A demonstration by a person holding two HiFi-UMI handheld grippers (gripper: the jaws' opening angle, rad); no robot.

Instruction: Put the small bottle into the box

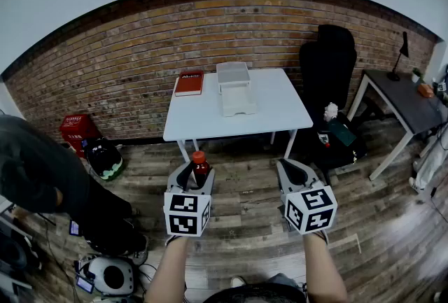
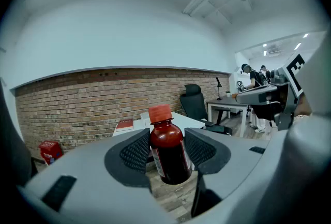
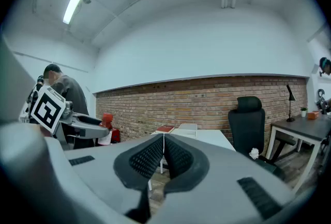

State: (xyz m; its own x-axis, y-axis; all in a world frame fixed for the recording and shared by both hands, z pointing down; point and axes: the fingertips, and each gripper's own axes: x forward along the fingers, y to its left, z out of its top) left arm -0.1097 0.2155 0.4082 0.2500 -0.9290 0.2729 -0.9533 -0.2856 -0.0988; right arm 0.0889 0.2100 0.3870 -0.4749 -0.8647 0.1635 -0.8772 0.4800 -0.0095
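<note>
one small bottle (image 2: 168, 153), dark red with an orange cap, and it's up in the air, upright, clamped between the pads of the left gripper (image 1: 197, 174). it hangs over the plank floor (image 1: 245, 189), short of the near edge of the white table (image 1: 280, 113). right gripper (image 3: 163, 151) rides alongside, jaws pressed together on nothing.

ahead, the white box (image 1: 238, 107) sits toward the table's back edge, and its lid (image 1: 232, 73) looks tipped back. what's inside, can't tell. a red book (image 1: 190, 82) lies just beside it at the back left corner.

head view gives the box from above, while the gripper views catch it only low and edge-on. left gripper view adds people (image 2: 256, 80) standing past the grey desk (image 1: 402, 99). a black chair (image 1: 327, 60) crowds the table's right edge. the near half of the tabletop shows bare white.
</note>
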